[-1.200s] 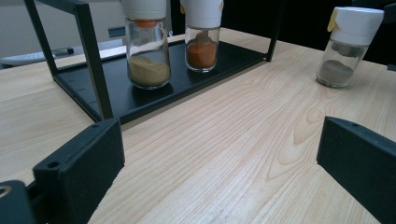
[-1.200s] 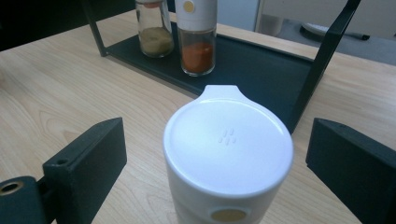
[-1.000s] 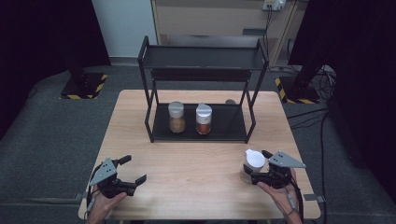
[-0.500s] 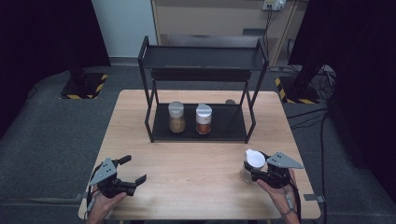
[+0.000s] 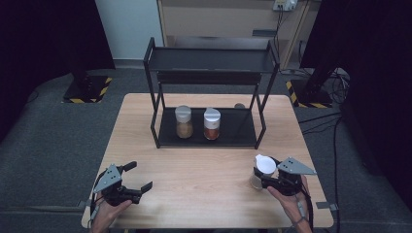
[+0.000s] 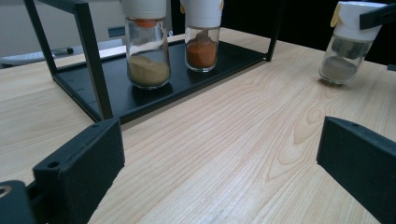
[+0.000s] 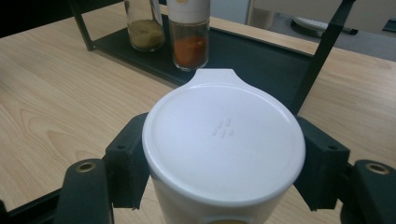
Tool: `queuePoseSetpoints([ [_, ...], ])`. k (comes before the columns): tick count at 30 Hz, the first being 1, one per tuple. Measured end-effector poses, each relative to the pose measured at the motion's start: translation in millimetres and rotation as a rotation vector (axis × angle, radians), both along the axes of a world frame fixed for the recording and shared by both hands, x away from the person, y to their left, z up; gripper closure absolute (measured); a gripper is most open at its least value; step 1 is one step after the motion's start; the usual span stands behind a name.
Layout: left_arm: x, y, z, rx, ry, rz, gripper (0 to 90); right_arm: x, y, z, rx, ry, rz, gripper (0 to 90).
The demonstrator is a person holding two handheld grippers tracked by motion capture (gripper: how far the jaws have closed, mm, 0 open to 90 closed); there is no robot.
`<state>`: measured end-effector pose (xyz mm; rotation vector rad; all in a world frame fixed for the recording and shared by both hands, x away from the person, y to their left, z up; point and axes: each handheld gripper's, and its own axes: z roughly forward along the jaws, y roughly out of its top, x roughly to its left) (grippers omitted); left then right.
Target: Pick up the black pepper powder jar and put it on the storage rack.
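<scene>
Glass makes up the body of the spice jar (image 5: pixel 262 172), and a wide white cap sits on top. The jar stands on the bench (image 5: pixel 204 194), right between the fingers (image 7: pixel 126 163) of the right gripper (image 5: pixel 268 175). The jaws have just been closing, and the cap is now pinched from both sides by the fingers. In the right gripper view the cap (image 7: pixel 224 140) is seen from above, with a black finger pressed against each side of it.

The jar is judged to be light, because little powder is seen at its bottom in the left gripper view (image 6: pixel 344 44). The glass is hard and smooth, so it may slip and may break if it is dropped. The cap is plastic and stiff, and its straight side gives the fingers a good place to hold. A small lip sticks out at the far edge of the cap, away from the fingers, so it is best left alone. The cap may come loose if it is only pushed on; that cannot be told.

The left gripper (image 5: pixel 127 186) is held with its fingers (image 6: pixel 81 158) wide apart and nothing between them. Far ahead of those fingers, two more jars (image 6: pixel 147 44) (image 6: pixel 201 35) stand on the black rack (image 5: pixel 209 127).
</scene>
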<state>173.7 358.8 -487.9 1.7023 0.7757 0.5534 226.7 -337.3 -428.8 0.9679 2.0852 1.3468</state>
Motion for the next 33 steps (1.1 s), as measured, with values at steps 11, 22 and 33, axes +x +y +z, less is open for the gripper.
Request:
queuePoseSetpoints([
  [11,0.3,0.3,-0.6,-0.004,0.002,0.001,0.0,8.5,7.7,16.2,0.000,-0.002,0.052,31.3],
  [22,0.3,0.6,-0.8,-0.006,0.001,0.001,0.0,21.2,18.8,28.9,-0.001,0.007,0.091,31.3],
  [33,0.1,1.0,-0.9,-0.007,0.001,0.002,0.0,37.1,33.6,42.8,-0.003,0.018,0.097,31.3],
])
